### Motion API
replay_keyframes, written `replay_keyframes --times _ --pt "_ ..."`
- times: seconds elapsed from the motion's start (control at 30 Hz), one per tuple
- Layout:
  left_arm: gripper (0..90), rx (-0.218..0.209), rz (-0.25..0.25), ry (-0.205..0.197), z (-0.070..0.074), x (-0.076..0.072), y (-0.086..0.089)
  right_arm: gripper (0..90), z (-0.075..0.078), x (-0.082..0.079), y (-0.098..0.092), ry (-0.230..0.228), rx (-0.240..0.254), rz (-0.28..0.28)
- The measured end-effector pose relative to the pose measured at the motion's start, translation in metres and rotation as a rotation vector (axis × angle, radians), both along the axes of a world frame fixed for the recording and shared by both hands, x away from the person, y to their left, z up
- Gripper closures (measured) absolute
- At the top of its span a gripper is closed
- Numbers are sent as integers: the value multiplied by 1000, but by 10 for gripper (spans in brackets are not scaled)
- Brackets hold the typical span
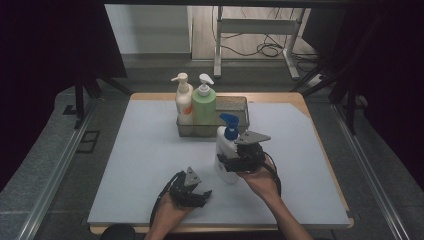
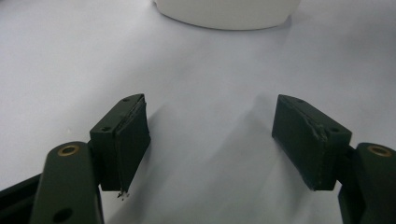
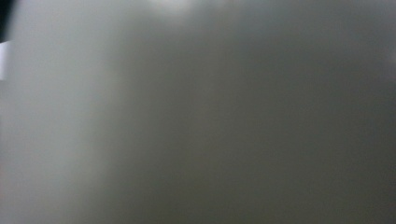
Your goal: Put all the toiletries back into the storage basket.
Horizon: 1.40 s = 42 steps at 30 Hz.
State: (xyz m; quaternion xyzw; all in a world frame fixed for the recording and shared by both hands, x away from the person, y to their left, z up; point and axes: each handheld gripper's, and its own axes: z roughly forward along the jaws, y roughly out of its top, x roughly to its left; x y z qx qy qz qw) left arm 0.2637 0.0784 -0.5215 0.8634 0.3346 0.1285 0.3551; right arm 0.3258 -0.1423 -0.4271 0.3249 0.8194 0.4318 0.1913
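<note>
A white bottle (image 1: 225, 172) with a blue pump head (image 1: 229, 125) stands upright on the pale mat, just in front of the basket. My right gripper (image 1: 226, 161) reaches it from the right, jaws around its lower body. In the right gripper view the bottle's pale wall (image 3: 187, 116) is a close blur that hides the jaws, so a grip cannot be confirmed. My left gripper (image 1: 205, 195) rests low near the front edge, pointing right. It (image 2: 210, 140) stands open over bare mat, with the bottle's white base (image 2: 229, 11) a little ahead of it.
A clear basket (image 1: 237, 101) at the back of the mat (image 1: 140, 160) holds a cream pump bottle (image 1: 183, 100) and a green pump bottle (image 1: 204, 104) in its left half. The wooden table edge (image 1: 320, 145) runs along the right. Metal rails flank the table.
</note>
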Motion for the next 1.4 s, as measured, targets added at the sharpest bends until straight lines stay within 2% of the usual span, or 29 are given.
replay_keyframes --times 0.27,1.0,1.4 --pt "266 -1 0 0 0 0 0 333 2 -2 3 -10 0 15" --pt "266 1 0 -1 0 0 0 358 4 -1 -4 15 -1 34" --pt "266 -3 3 -1 0 0 0 363 12 0 -9 27 27 35"
